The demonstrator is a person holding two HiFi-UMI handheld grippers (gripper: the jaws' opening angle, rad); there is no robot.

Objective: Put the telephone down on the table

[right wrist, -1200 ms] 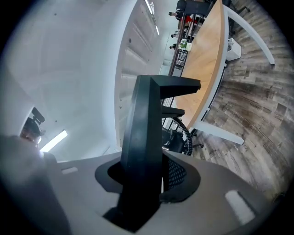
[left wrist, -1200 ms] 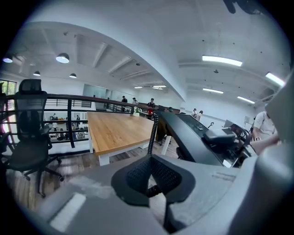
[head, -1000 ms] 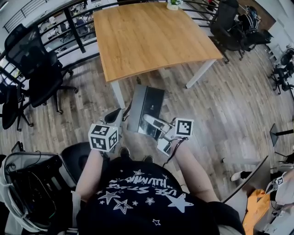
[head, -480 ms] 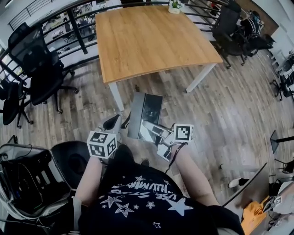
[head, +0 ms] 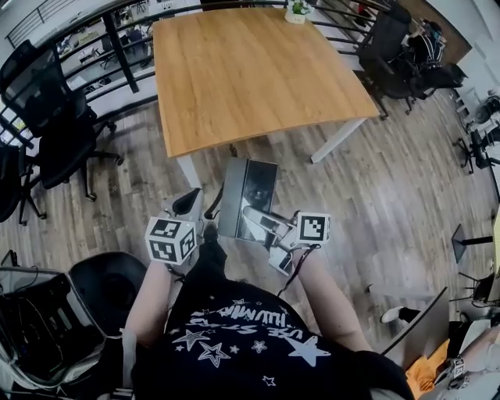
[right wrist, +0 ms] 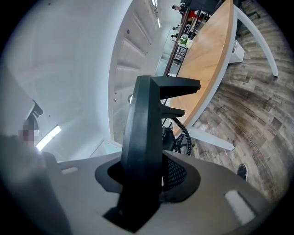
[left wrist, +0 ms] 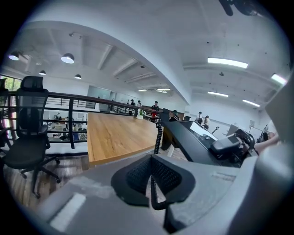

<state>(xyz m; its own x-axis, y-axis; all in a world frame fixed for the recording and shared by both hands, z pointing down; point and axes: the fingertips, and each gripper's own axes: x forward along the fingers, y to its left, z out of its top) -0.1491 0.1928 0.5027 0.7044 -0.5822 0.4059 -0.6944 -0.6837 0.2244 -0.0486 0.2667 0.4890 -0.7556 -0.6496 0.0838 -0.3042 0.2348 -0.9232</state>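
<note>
A black desk telephone (head: 251, 186) hangs above the wood floor, just short of the wooden table (head: 250, 70). My right gripper (head: 258, 219) is shut on the telephone's near edge. In the right gripper view the dark body (right wrist: 143, 147) stands upright between the pads. My left gripper (head: 191, 205) is to the telephone's left, shut on the coiled cord (left wrist: 157, 137), which runs up from the pads (left wrist: 138, 176) to the telephone (left wrist: 193, 140). The table (left wrist: 115, 133) lies ahead in the left gripper view, and its edge (right wrist: 206, 64) shows in the right gripper view.
Black office chairs (head: 55, 117) stand left of the table and more chairs (head: 391, 47) at its far right. A small potted plant (head: 295, 8) sits on the table's far edge, with a black railing (head: 117, 35) behind. Dark equipment (head: 39, 328) lies at my lower left.
Both grippers and the telephone have moved forward toward the table, whose near edge is now closer. The grips look unchanged.
</note>
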